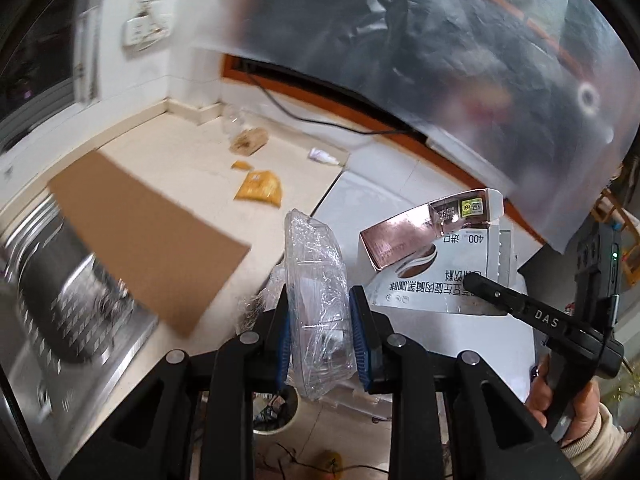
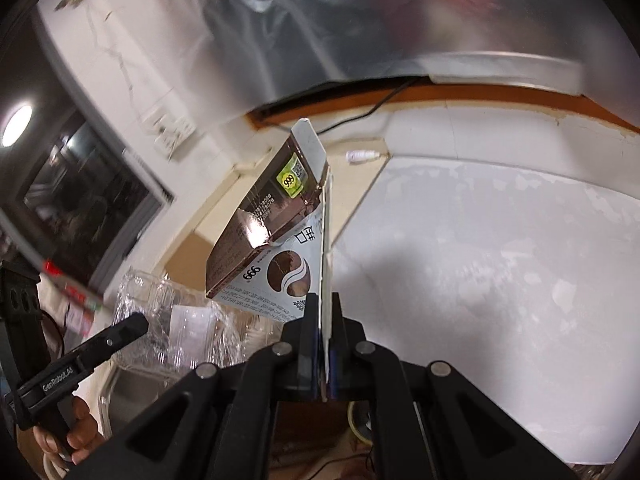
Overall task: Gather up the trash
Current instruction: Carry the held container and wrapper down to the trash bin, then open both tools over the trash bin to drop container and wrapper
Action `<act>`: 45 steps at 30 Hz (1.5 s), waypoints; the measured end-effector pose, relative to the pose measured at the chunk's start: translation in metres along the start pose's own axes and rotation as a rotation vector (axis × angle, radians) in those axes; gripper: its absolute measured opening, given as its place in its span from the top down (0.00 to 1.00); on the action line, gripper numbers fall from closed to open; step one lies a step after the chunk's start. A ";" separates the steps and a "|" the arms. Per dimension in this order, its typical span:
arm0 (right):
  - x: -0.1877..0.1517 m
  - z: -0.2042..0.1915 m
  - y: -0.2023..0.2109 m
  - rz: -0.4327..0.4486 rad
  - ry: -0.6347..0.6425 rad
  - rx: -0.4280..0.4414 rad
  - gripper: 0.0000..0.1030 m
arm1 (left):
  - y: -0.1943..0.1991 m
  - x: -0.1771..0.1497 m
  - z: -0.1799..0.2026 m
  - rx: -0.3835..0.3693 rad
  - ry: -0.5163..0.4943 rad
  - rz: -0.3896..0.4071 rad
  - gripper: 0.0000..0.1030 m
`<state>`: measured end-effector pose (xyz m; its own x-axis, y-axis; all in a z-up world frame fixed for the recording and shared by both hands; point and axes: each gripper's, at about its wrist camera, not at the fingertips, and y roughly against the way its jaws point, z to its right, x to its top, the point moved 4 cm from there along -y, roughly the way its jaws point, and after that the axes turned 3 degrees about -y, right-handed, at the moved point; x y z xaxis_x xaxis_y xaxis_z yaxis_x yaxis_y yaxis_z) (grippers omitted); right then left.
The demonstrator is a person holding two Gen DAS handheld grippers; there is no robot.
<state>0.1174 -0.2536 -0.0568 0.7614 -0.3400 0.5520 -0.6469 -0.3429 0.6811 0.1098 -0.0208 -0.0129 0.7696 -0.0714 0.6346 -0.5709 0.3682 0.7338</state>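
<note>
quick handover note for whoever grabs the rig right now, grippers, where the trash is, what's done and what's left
Left gripper: shut on the clear plastic container, held up on edge.
Right gripper: shut on the flattened coffee carton, with a small brown box on it.
A translucent bag hangs just ahead; nothing held is in it yet.
Left on the counter: yellow packet, brown wrapper, white tube, cardboard sheet.

Motion-blurred sink (image 1: 60,300); translucent bag (image 1: 460,60) contents unclear.
</note>
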 end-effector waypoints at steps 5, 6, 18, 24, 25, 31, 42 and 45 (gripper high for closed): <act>-0.038 0.010 0.004 -0.081 0.058 0.004 0.97 | 0.007 -0.048 0.011 0.099 0.033 -0.011 0.77; -0.047 0.011 0.004 -0.096 0.082 -0.001 0.97 | 0.007 -0.056 0.011 0.119 0.037 -0.014 0.77; -0.150 0.031 -0.056 -0.288 0.212 -0.139 0.97 | -0.058 -0.154 -0.016 0.238 0.061 -0.144 0.77; -0.214 0.053 -0.131 -0.395 0.276 -0.242 0.97 | -0.128 -0.210 -0.043 0.231 0.098 -0.197 0.77; -0.226 0.058 -0.148 -0.412 0.283 -0.255 0.97 | -0.144 -0.222 -0.047 0.240 0.086 -0.204 0.77; -0.291 0.098 -0.253 -0.503 0.262 -0.301 0.97 | -0.238 -0.277 -0.074 0.225 0.075 -0.262 0.80; -0.363 0.162 -0.407 -0.631 0.234 -0.290 0.94 | -0.389 -0.350 -0.142 0.205 0.089 -0.321 0.81; -0.373 0.169 -0.431 -0.703 0.226 -0.268 0.90 | -0.404 -0.364 -0.152 0.194 0.088 -0.351 0.66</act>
<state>0.1049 -0.1270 -0.6381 0.9971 0.0747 0.0132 0.0004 -0.1792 0.9838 0.1038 -0.0029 -0.5776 0.9441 -0.0788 0.3200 -0.3058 0.1530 0.9397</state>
